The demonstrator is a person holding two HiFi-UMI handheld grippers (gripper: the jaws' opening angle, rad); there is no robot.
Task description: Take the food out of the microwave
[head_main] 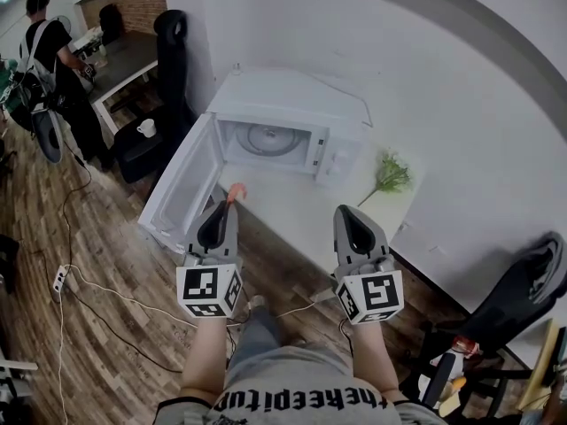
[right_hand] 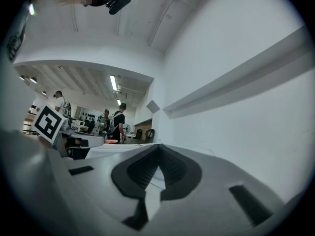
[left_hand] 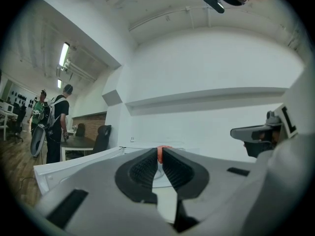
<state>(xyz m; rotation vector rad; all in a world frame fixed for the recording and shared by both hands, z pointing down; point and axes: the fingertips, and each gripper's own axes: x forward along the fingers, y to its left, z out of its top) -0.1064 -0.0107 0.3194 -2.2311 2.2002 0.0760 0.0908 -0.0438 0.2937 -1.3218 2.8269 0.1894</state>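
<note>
Gripping a small orange piece of food [head_main: 236,190] at the very tip of our left claw [head_main: 232,204], we hold it just outside the microwave [head_main: 292,104], before its open mouth and over the near left corner of the white surface [head_main: 301,220]. The food pokes forward past the tips, in line with the claw. The glass plate [head_main: 268,138] inside looks bare. Our right claw [head_main: 345,212] is pressed shut on nothing, well off to the right, so we judge the left one does the setting down. The door [head_main: 177,184] stands open leftward over the wooden floor [head_main: 97,273]. A green sprig [head_main: 390,173] lies right of the microwave.
</note>
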